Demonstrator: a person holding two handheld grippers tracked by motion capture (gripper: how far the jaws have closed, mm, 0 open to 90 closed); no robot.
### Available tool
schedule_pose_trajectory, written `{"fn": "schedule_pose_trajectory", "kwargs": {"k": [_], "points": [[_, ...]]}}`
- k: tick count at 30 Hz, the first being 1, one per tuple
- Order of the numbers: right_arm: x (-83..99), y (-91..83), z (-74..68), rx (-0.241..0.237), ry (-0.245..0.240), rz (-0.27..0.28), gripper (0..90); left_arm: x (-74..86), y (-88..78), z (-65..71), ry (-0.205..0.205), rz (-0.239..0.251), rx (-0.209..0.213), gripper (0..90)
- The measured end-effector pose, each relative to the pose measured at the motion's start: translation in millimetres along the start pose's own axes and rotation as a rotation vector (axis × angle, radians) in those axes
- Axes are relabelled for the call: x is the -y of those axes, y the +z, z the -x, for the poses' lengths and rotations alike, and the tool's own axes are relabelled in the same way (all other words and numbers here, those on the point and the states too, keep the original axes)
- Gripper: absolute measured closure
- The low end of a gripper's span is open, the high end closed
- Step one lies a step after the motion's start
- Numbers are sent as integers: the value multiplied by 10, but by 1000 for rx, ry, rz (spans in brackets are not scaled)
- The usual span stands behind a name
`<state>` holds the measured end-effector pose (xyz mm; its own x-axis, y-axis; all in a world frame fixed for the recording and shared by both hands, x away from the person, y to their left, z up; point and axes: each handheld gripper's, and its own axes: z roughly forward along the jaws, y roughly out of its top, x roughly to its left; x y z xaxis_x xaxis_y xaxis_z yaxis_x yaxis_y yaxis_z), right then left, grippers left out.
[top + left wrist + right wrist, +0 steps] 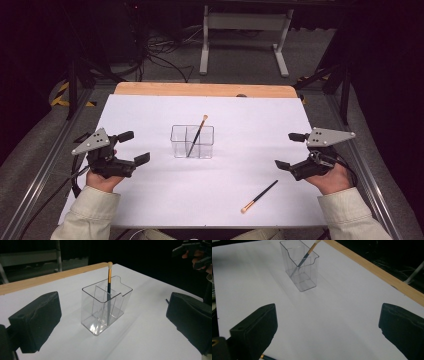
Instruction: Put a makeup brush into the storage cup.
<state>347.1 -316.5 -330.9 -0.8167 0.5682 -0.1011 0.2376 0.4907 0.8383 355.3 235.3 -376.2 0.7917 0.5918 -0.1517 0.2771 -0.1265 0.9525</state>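
- The table (pixel 150 200), covered in white with a bare wooden strip along its far edge, carries everything
- The left gripper (pixel 132 147) hovers near the table's left edge, held in the person's left hand (pixel 102 181); its jaws stand wide apart with nothing between them
- The right gripper (pixel 289 150) sits near the right edge in the right hand (pixel 332 181), jaws likewise spread and empty
- A clear divided organizer (pixel 192 142) stands upright at the table's middle, well apart from both grippers
- One brush (pixel 197 136) leans tilted in the organizer, pale bristles up
- A second brush (pixel 258 197) lies flat near the front edge, toward the right corner, just beside the right gripper but untouched
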Motion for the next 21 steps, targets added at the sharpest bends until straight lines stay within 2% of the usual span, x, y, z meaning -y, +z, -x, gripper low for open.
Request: {"fn": "schedule_pose_trajectory", "kwargs": {"k": [12, 21], "points": [[-121, 102, -14, -65, -58, -127, 30, 61, -104, 7, -19, -11, -20, 6], [-168, 180, -44, -88, -89, -181, 33, 92, -149, 3, -32, -16, -29, 7]]}}
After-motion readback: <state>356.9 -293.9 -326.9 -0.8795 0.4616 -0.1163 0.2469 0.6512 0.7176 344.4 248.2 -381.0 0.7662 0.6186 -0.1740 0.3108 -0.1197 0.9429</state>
